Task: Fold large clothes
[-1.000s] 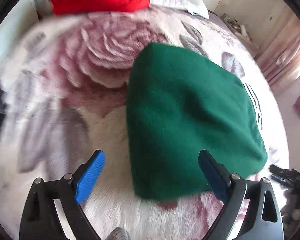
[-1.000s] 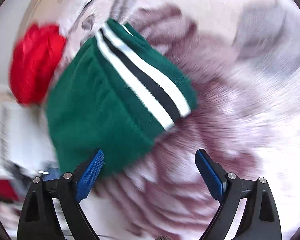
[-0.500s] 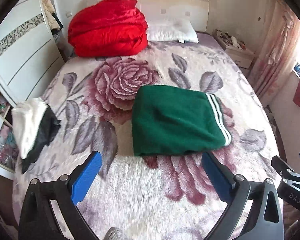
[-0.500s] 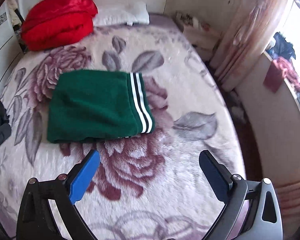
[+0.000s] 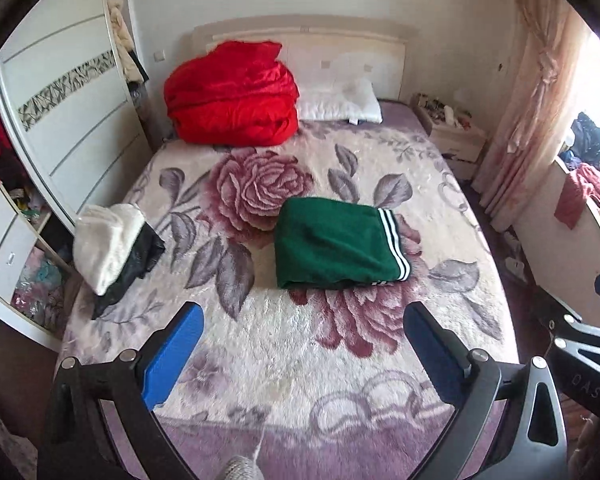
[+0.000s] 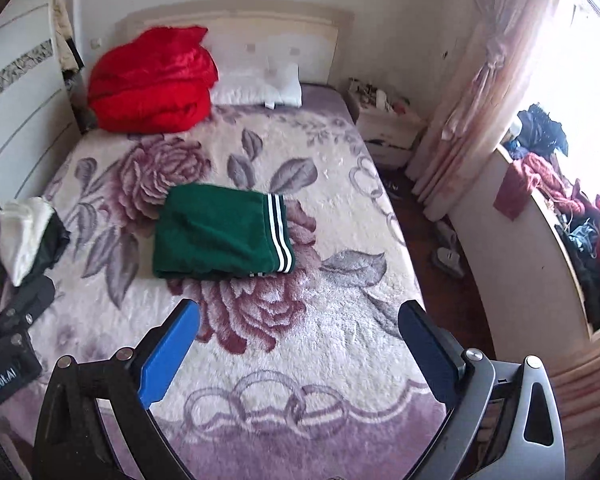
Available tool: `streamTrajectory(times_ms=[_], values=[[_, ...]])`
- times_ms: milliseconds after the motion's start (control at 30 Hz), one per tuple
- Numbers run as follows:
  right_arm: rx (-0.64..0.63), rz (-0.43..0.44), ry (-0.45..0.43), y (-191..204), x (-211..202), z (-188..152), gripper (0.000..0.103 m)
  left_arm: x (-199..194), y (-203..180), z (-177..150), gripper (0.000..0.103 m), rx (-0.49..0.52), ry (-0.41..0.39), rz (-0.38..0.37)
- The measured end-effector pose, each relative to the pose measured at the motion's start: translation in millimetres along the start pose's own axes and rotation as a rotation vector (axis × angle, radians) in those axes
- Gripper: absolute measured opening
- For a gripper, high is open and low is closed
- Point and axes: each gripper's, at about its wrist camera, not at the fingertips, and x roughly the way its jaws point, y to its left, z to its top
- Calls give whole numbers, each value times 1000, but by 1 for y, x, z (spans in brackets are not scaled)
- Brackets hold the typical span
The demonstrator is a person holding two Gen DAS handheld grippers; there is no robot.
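**Both tongs wide and empty above the folded green garment**

Left tongs (image 5: 302, 334) stand wide with nothing between the blue pads, hanging over the foot of the bed (image 5: 260, 360), well apart from the green garment (image 5: 332, 244). Right tongs (image 6: 298, 334) also stand wide and empty; their jaws have just been opening, with no cloth between them.

Taking the green garment as landmark: it lies folded into a flat rectangle near the middle of the bed, on the rose-patterned blanket (image 6: 340, 320), its white-striped edge (image 6: 278, 232) turned toward the window side. Beyond it, at the headboard, sits a bundled red quilt (image 5: 232, 96), with a white pillow (image 5: 340, 104) just beside that. Off to the garment's wardrobe side, at the bed's edge, lies a small pile of white and black clothes (image 5: 108, 248), well apart from it. Neither pair of tongs touches the garment
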Motion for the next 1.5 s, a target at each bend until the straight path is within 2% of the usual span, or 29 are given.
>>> streamTrajectory(times_ms=[133,333,533,700,933,1167,1500], values=[[15,7,-49,-17,-70,-10,101,-49,-6,-8,102,15,-33,0],[24,3,-104,-38,-145,-24,101,-97,-11,-16,102,24,-71,-13],[49,12,-125,-55,-195,-36,101,-124,-13,-18,102,15,-84,-26],[44,22,-115,-66,-214,-37,101,-142,-18,-13,102,17,-88,-27],[43,22,-152,-84,-238,-28,102,-155,-19,-6,103,-10,-116,-18],[33,37,-174,-87,-251,-22,103,-168,-19,-6,103,-13,-149,-2],[41,61,-175,-91,-259,-25,103,-174,-18,-7,103,-21,-156,16]])
